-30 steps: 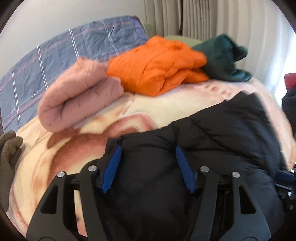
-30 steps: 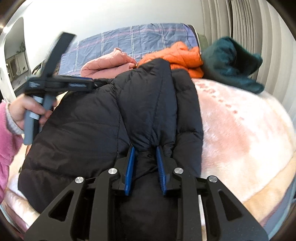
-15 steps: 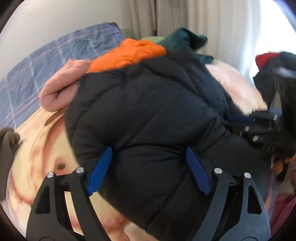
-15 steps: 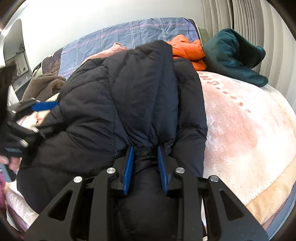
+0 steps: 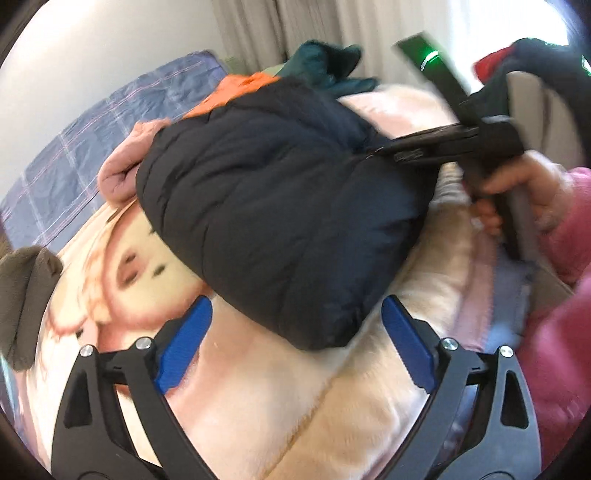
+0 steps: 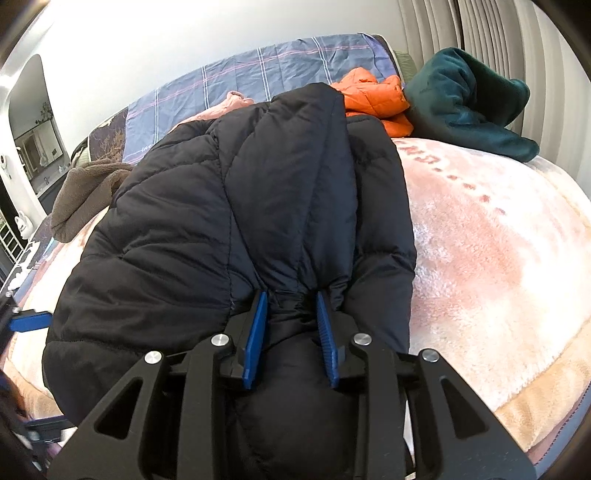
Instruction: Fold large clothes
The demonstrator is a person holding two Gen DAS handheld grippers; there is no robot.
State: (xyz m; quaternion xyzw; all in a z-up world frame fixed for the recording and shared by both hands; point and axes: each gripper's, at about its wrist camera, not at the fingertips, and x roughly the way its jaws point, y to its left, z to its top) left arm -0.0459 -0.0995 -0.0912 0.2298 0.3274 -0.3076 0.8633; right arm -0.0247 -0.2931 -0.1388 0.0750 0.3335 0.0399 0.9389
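Black jacket (image 6: 229,221) pinched in right tongs (image 6: 291,332); left tongs (image 5: 295,343) clear, spreading.

**Bedroom, daylight from the right**

Plain white wall (image 6: 192,33) behind the bed – pale pleated curtains (image 6: 487,40) to the right, brightly backlit. Across the bed, a plush peach blanket (image 6: 491,258) with a printed picture; against the wall, a blue plaid quilt (image 6: 258,74). Far left, a doorway (image 6: 33,147) opening onto a dimmer room with shelves
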